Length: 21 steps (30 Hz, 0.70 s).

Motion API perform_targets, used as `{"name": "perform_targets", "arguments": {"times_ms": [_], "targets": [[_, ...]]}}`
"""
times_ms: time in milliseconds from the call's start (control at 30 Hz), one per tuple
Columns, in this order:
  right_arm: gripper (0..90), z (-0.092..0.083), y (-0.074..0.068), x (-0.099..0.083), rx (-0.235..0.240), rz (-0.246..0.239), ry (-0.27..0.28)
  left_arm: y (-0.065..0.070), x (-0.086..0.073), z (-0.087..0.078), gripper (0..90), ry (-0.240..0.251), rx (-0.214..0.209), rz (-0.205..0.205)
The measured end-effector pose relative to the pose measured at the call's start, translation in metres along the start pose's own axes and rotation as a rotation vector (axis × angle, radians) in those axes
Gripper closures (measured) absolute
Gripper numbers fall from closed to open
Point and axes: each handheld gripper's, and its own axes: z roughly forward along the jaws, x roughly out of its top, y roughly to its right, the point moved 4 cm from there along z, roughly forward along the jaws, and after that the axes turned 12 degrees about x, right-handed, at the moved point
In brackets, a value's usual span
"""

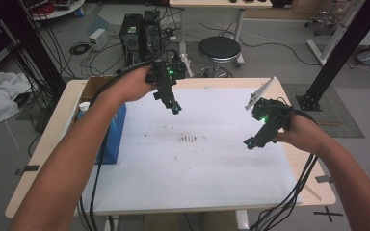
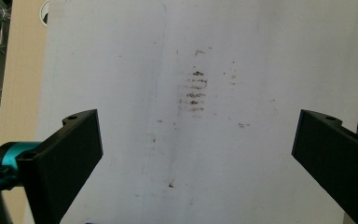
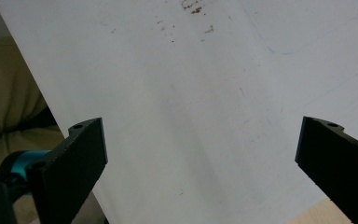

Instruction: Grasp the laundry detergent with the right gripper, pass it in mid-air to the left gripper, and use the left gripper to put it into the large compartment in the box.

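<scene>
Stock at table: 2 hand-held black grippers, left gripper (image 1: 176, 109) and right gripper (image 1: 248, 143), jaws wide apart, empty, hovering over stained white sheet (image 1: 192, 163). No task object evident; nothing yet handled, by appearances.

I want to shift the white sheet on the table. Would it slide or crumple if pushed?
The white sheet lies flat and thin, so it is probably light and floppy. Pushed at an edge it may buckle. Its smooth surface on the table suggests it could slide easily.

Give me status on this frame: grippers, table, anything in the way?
Left gripper open, empty. Right gripper open, empty. Both above white sheet, brown stains mid-sheet. Nothing between them.
</scene>
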Motion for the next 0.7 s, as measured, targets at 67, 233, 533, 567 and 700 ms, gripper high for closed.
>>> {"name": "perform_targets", "arguments": {"times_ms": [67, 233, 533, 567, 700], "targets": [[1.0, 0.0002, -0.0002, 0.0000, 0.000, -0.002, -0.001, 0.0000, -0.0002, 0.0000, 1.7, -0.005, -0.002, 0.010], [1.0, 0.0012, -0.0005, 0.0009, 0.002, -0.005, -0.005, 0.0004, -0.0006, 0.0000, 1.7, -0.009, -0.004, 0.009], [1.0, 0.0025, -0.0006, 0.0017, 0.004, -0.012, -0.013, 0.0007, -0.0026, 0.0001, 1.7, -0.024, -0.001, 0.014], [1.1, 0.0026, -0.0008, 0.0017, 0.004, -0.010, -0.012, 0.0007, -0.0026, 0.0000, 1.7, -0.022, -0.002, 0.013], [1.0, 0.0025, -0.0005, 0.0015, 0.003, -0.010, -0.012, 0.0002, -0.0033, -0.0009, 1.7, -0.018, 0.001, 0.009]]}}
